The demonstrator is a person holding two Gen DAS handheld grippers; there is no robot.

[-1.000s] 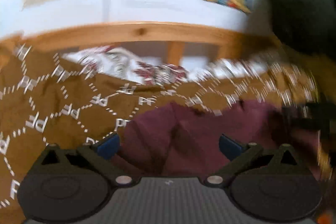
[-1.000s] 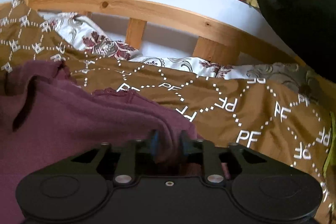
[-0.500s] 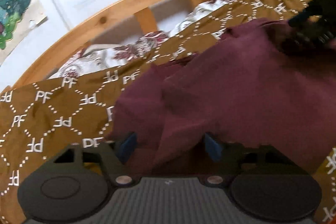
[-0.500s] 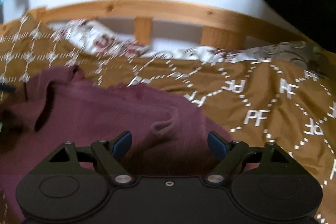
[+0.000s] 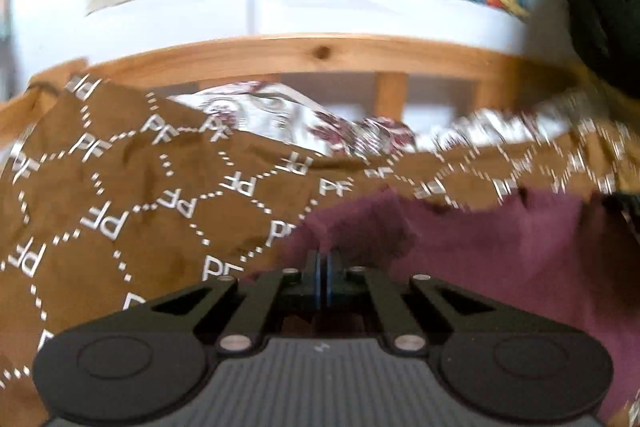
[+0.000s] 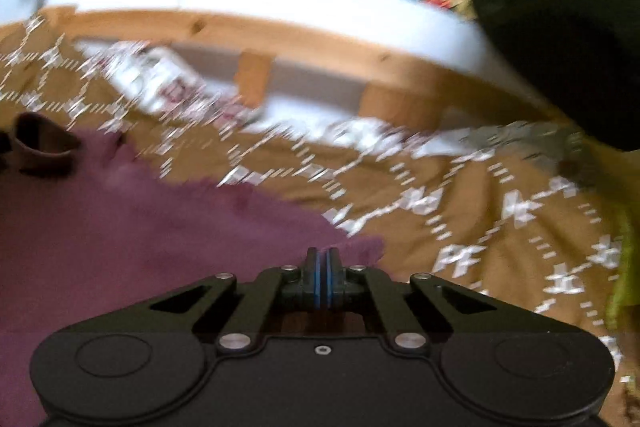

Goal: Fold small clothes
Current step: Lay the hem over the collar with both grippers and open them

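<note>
A maroon garment [image 5: 500, 247] lies crumpled on a brown bedspread [image 5: 120, 207] printed with white "PF" letters. My left gripper [image 5: 322, 259] is shut at the garment's left edge, and the cloth tents up right at its fingertips. In the right wrist view the garment [image 6: 140, 227] spreads to the left, with its near corner at my right gripper [image 6: 322, 255], which is shut on that corner. Both pairs of blue pads are pressed together. Both views are blurred.
A wooden headboard rail [image 5: 320, 53] crosses behind the bed, with a floral pillow [image 5: 272, 111] in front of it. A dark garment [image 6: 540, 7] hangs at the upper right. Yellow-green cloth [image 6: 620, 267] shows at the bedspread's [image 6: 460, 207] right edge. Posters hang on the white wall.
Half a second ago both grippers stood open over the maroon cloth; now both have shut on it. The left view has swung back to face the headboard.
</note>
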